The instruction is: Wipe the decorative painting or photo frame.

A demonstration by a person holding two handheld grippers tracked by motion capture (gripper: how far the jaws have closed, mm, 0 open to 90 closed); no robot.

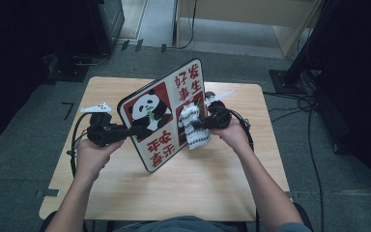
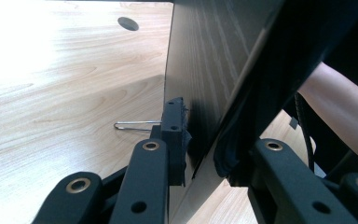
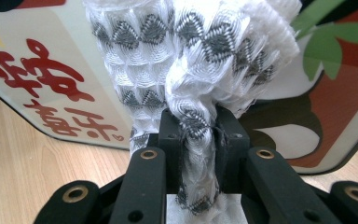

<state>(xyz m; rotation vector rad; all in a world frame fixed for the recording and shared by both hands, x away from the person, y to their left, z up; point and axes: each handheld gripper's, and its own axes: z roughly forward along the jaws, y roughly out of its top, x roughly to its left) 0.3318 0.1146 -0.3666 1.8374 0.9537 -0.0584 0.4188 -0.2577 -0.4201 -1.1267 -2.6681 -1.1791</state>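
Board [image 1: 162,116] glossy printed face, wood-grain back; cloth [image 3: 186,60] woven, textured; table [image 1: 198,183] matt light wood.

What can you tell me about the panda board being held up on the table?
The panda board is a flat rounded rectangle with a dark rim. Its glossy-looking front shows pandas on red panels, green leaves and red characters on white; its back looks like wood grain. It stands tilted on one corner on the table. The left gripper clamps its edge, and a white-and-grey cloth in the right gripper presses on its front.
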